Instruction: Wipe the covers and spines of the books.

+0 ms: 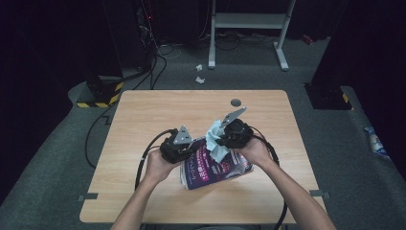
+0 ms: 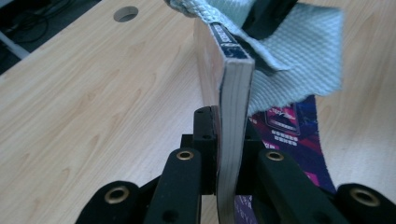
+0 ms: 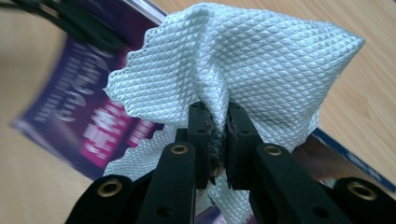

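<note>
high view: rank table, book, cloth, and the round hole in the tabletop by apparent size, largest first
1. table
2. book, held on edge by the left gripper
3. cloth, pinched in the right gripper; partly bunched and hidden, so its real spread may be larger
4. round hole

We see the book (image 1: 210, 167) near the worktop (image 1: 143, 120) centre, cloth (image 1: 218, 141) on its upper edge. Left gripper (image 1: 184, 148) sits left of it, right gripper (image 1: 225, 136) right.
</note>
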The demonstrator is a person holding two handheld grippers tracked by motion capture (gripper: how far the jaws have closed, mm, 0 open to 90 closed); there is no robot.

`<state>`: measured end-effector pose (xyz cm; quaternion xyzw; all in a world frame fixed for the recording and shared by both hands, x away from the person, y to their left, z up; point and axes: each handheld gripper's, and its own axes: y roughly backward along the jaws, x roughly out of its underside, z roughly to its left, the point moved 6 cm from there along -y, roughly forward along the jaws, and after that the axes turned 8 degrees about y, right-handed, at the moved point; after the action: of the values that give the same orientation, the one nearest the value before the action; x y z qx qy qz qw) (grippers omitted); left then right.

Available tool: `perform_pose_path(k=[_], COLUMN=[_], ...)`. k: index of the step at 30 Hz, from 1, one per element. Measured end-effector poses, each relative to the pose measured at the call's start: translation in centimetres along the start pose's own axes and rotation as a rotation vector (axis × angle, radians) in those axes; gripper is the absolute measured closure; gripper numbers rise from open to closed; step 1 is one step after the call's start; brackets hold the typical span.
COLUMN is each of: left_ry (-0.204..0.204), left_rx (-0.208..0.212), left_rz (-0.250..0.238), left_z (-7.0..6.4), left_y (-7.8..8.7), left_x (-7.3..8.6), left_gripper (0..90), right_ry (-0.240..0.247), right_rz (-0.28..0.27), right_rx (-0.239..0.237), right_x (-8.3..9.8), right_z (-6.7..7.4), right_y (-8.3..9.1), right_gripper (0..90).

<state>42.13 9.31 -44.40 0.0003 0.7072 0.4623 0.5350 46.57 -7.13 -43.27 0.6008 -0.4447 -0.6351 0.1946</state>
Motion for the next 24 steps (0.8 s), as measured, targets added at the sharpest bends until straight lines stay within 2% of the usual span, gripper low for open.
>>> perform_pose_path(k=[4, 7, 8, 10, 11, 12, 13, 15, 16, 19, 20, 21, 22, 24], left_ry=[0.002, 0.009, 0.009, 0.016, 0.016, 0.015, 0.015, 0.017, 0.016, 0.020, 0.018, 0.018, 0.016, 0.008], left_rx=[0.008, 0.011, 0.015, 0.022, 0.027, 0.029, 0.029, 0.030, 0.027, 0.025, 0.026, 0.026, 0.029, 0.031], left_rz=[-0.008, -0.010, -0.011, -0.016, -0.017, -0.020, -0.020, -0.027, -0.026, -0.027, -0.027, -0.027, -0.028, -0.031], left_z=[0.0, 0.1, 0.2, 0.2, 0.2, 0.1, 0.1, 0.2, 0.1, 0.4, 0.4, 0.4, 0.4, 0.3], left_y=[0.2, 0.2, 0.2, 0.2, 0.3, 0.3, 0.3, 0.7, 0.8, 1.0, 1.0, 1.0, 1.0, 1.0], left_x=[0.0, 0.0, 0.0, -0.1, -0.1, -0.2, -0.2, -0.1, -0.1, 0.3, 0.3, 0.3, 0.3, 0.2], left_gripper=[83.5, 83.5, 83.5, 83.5, 83.5, 83.5, 83.5, 83.5, 83.5, 83.5, 83.5, 83.5, 83.5, 83.5], right_ry=[-0.067, -0.105, -0.095, -0.075, -0.047, -0.014, -0.014, 0.023, 0.017, -0.026, -0.072, -0.072, -0.139, -0.141], right_rz=[0.060, 0.071, 0.055, 0.002, -0.018, -0.025, -0.025, -0.030, -0.029, 0.031, 0.044, 0.044, 0.046, 0.038], right_rx=[0.014, 0.013, 0.009, -0.035, -0.044, -0.043, -0.043, -0.044, -0.047, 0.001, 0.006, 0.006, 0.010, 0.005], right_x=[1.8, 2.4, 2.2, 1.1, 0.4, -0.2, -0.2, -1.3, -1.1, 0.3, 1.3, 1.3, 2.4, 2.5], right_z=[-1.6, -2.2, -2.0, -0.8, 0.0, 0.7, 0.7, 1.3, 1.1, -0.7, -1.6, -1.6, -2.8, -2.7], right_y=[-0.6, -0.8, -0.7, -0.3, 0.0, 0.1, 0.1, 0.1, 0.0, -0.5, -0.8, -0.8, -0.9, -0.7], right_gripper=[82.2, 82.2, 82.2, 82.2, 82.2, 82.2, 82.2, 82.2, 82.2, 82.2, 82.2, 82.2, 82.2, 82.2])
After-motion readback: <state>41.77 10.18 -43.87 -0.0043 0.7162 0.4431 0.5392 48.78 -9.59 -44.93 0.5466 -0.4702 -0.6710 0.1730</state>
